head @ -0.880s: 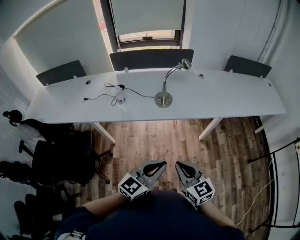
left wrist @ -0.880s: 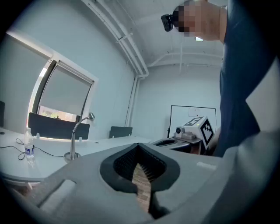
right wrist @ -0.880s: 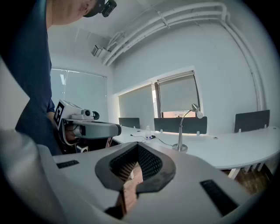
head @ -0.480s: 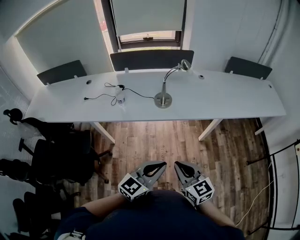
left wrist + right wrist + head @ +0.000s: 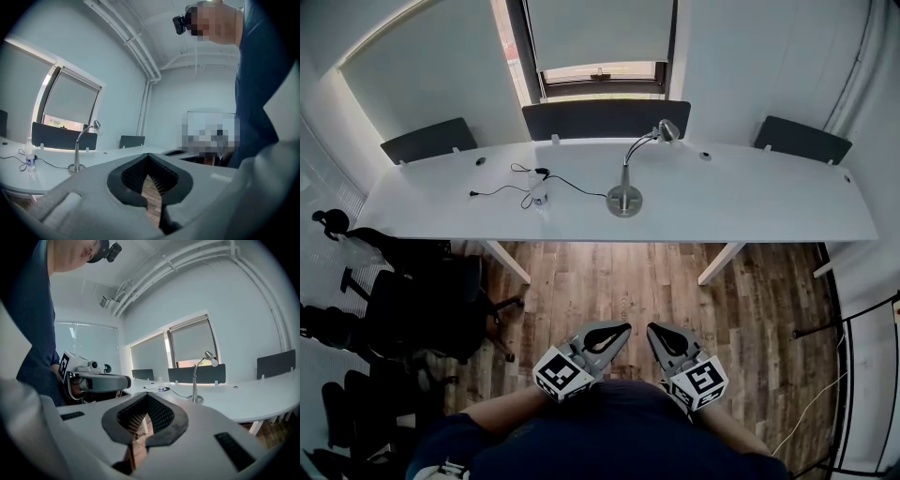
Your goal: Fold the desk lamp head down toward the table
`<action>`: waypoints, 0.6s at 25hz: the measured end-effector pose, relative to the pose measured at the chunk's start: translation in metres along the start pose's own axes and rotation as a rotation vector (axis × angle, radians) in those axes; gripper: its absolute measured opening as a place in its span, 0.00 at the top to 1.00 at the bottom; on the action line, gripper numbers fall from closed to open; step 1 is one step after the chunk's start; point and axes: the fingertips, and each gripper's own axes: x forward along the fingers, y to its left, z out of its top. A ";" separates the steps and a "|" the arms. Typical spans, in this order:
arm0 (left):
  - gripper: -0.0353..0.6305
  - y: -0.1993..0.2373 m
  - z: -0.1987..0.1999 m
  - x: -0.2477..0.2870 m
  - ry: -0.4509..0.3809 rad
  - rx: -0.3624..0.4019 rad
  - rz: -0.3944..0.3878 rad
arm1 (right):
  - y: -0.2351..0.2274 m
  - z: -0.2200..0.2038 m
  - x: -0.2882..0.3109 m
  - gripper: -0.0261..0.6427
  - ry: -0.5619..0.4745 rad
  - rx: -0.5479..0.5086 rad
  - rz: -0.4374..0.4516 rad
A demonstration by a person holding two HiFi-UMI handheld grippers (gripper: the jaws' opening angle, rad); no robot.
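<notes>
Desk lamp (image 5: 626, 184) upright near middle of long white tabletop (image 5: 750, 202). Round base flat on surface, gooseneck arching up and right, lamp head (image 5: 669, 130) raised, toward far edge. Black cable (image 5: 502, 192) trails left from base, small bottle (image 5: 540, 195) beside it. Dark chair backs (image 5: 605, 118) behind tabletop. Wood floor (image 5: 619, 281) between tabletop and person. Left gripper (image 5: 622, 329) and right gripper (image 5: 653, 330) side by side at person's body, well apart from lamp. Both pairs of fingers together, nothing between them.
</notes>
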 end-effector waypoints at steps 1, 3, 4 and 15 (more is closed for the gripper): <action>0.94 -0.001 -0.001 0.004 0.000 -0.001 0.009 | -0.004 -0.001 -0.002 0.95 -0.002 0.003 0.007; 0.94 -0.004 -0.005 0.013 -0.002 -0.010 0.026 | -0.013 -0.003 -0.007 0.95 -0.002 0.009 0.019; 0.94 -0.007 -0.007 0.018 -0.003 -0.015 0.033 | -0.017 -0.005 -0.009 0.95 0.001 0.009 0.025; 0.94 0.030 -0.007 0.049 -0.029 -0.023 0.066 | -0.061 -0.005 0.007 0.95 0.013 0.001 0.016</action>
